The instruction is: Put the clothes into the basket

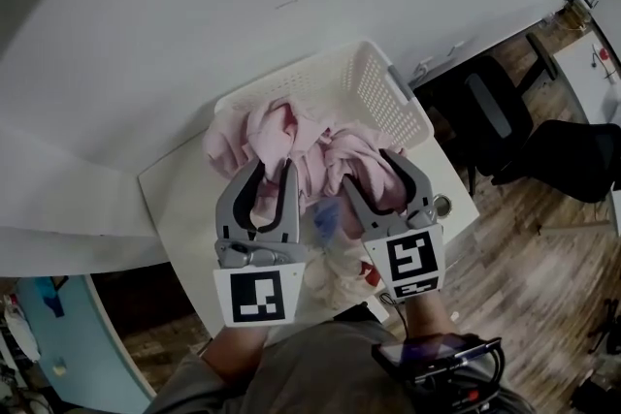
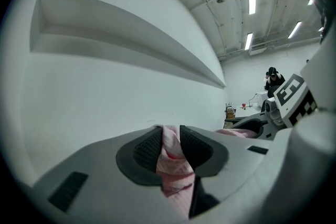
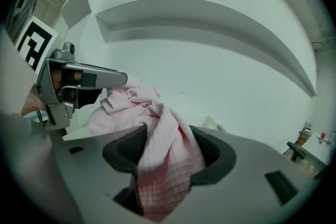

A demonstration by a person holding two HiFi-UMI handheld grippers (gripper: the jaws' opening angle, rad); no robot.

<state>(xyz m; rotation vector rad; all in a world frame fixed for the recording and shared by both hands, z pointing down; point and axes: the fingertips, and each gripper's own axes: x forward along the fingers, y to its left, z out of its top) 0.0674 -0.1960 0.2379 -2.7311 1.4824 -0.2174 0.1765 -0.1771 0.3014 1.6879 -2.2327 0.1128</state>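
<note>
A white slatted laundry basket (image 1: 388,78) stands on a small white table (image 1: 179,199) against the wall. A bundle of pink clothes (image 1: 281,136) hangs over its near rim. My left gripper (image 1: 273,172) is above that rim, and in the left gripper view its pads (image 2: 148,152) pinch a fold of the pink cloth (image 2: 173,165). Beside it, my right gripper (image 1: 374,172) has its jaws spread wide. A thick bunch of pink cloth (image 3: 168,149) lies between them, with a dark gap showing along the left pad (image 3: 126,152).
A pale cloth with red and blue marks (image 1: 335,271) lies on the table below the grippers. A black office chair (image 1: 495,111) stands on the wooden floor to the right. The wall runs right behind the basket. A small round metal object (image 1: 442,205) sits near the table's right edge.
</note>
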